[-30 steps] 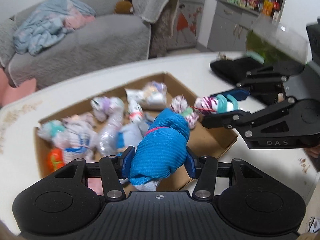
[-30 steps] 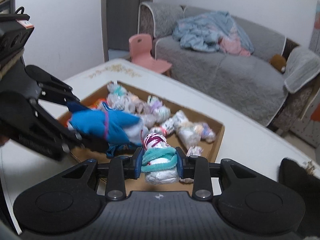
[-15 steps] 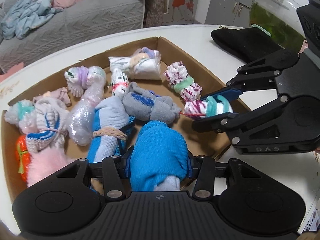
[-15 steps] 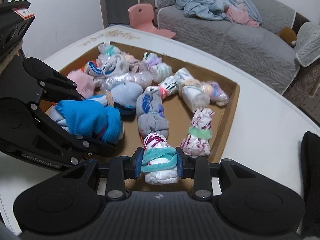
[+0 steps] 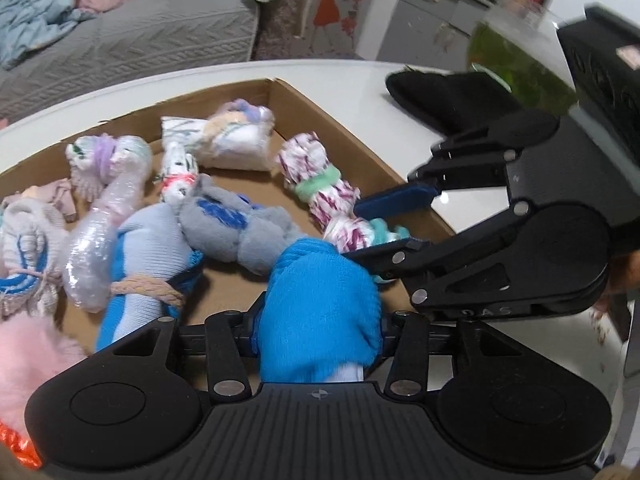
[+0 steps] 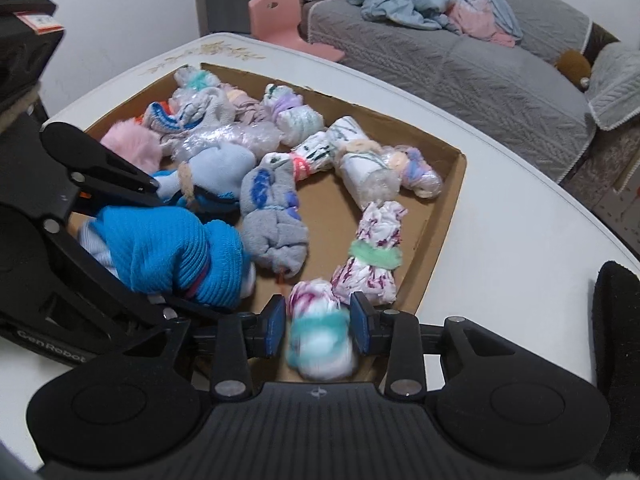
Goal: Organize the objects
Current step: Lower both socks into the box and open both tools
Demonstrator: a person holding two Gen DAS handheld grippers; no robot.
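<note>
A shallow cardboard box on the white table holds several rolled sock bundles. My left gripper is shut on a bright blue sock bundle, low over the box's near side. My right gripper hangs over the box's near right corner and its jaws are opening. Between them is a white-and-pink bundle with a teal band. It is blurred, and a thin gap shows beside each pad.
In the box lie a grey-and-blue bundle and a pink-patterned bundle with a green band, among others. A black cloth item lies on the table right of the box. A grey sofa stands beyond the table.
Both grippers have sunk toward the box and tilted further down. The right jaws have parted from the teal-banded bundle, which now looks blurred. The left grip on the blue bundle is unchanged.
</note>
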